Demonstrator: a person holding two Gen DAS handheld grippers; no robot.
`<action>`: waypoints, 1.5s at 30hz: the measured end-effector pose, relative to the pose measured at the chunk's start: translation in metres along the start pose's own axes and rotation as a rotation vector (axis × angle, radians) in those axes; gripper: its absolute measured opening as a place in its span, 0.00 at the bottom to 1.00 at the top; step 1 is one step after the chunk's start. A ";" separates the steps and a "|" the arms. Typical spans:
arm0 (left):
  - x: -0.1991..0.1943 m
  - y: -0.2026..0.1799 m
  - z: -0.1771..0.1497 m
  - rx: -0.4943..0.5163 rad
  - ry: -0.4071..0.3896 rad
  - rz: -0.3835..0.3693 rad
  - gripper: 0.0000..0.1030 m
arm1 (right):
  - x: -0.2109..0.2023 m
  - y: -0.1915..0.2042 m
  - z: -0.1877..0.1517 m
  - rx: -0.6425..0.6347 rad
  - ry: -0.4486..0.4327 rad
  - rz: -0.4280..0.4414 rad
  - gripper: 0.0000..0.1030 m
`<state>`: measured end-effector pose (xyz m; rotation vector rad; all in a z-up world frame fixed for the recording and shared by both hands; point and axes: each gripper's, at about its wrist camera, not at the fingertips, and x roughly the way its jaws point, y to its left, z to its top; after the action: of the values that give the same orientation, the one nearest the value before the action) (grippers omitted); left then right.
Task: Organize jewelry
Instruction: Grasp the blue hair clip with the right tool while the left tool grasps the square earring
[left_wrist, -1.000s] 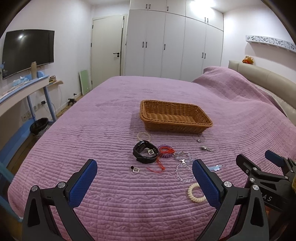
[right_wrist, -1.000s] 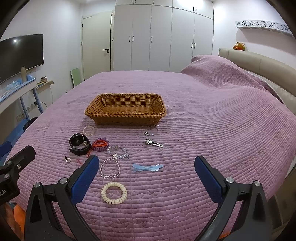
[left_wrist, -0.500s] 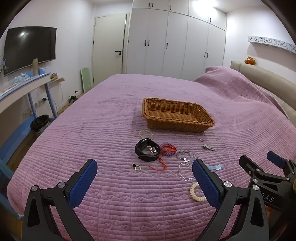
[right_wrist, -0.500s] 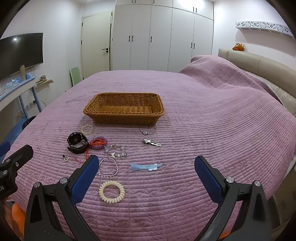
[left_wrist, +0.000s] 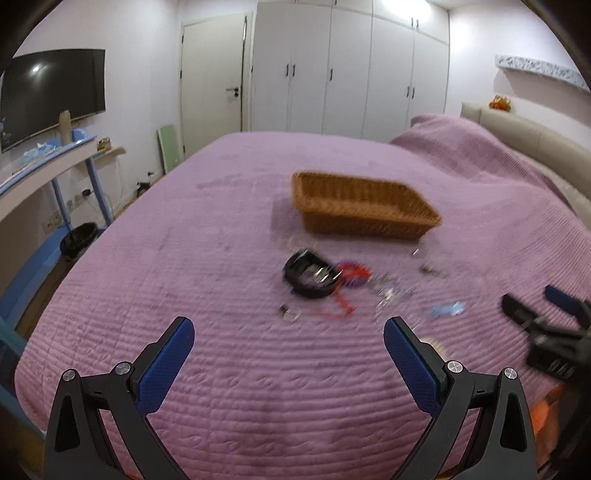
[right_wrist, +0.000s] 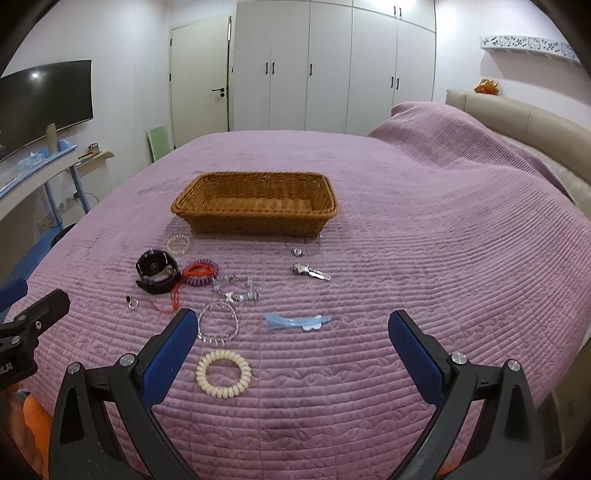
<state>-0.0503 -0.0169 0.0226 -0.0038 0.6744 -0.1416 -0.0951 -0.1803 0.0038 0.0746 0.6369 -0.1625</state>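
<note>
A wicker basket (right_wrist: 255, 206) stands empty on the purple bed; it also shows in the left wrist view (left_wrist: 364, 212). In front of it lie a black watch (right_wrist: 157, 271), a purple coil tie with red cord (right_wrist: 199, 273), a clear bead bracelet (right_wrist: 218, 321), a cream coil bracelet (right_wrist: 223, 373), a blue hair clip (right_wrist: 295, 322), a silver clip (right_wrist: 310, 271) and a small ring (right_wrist: 131, 303). My right gripper (right_wrist: 290, 339) is open above the near items. My left gripper (left_wrist: 288, 347) is open, short of the watch (left_wrist: 308, 275). Its view is blurred.
The purple bedspread (right_wrist: 424, 258) covers the whole bed, with a raised pillow hump at the back right. A desk (left_wrist: 40, 162) and a bin (left_wrist: 77, 238) stand left of the bed. Wardrobes (right_wrist: 332, 66) line the far wall.
The left gripper has swung, so its view shifted and blurred. The right gripper has edged closer to the jewelry. Both stay open and empty.
</note>
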 end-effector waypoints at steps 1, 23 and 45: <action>0.006 0.006 -0.004 -0.003 0.016 0.002 0.99 | 0.003 -0.003 -0.004 0.004 0.005 0.002 1.00; 0.095 0.020 -0.028 0.015 0.184 -0.062 0.67 | 0.086 -0.032 -0.029 -0.001 0.159 0.155 0.57; 0.144 0.012 -0.017 0.007 0.244 -0.049 0.64 | 0.171 -0.026 0.001 -0.374 0.278 0.395 0.50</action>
<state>0.0517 -0.0236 -0.0803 0.0036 0.9175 -0.1935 0.0368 -0.2283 -0.0979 -0.1406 0.9065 0.3547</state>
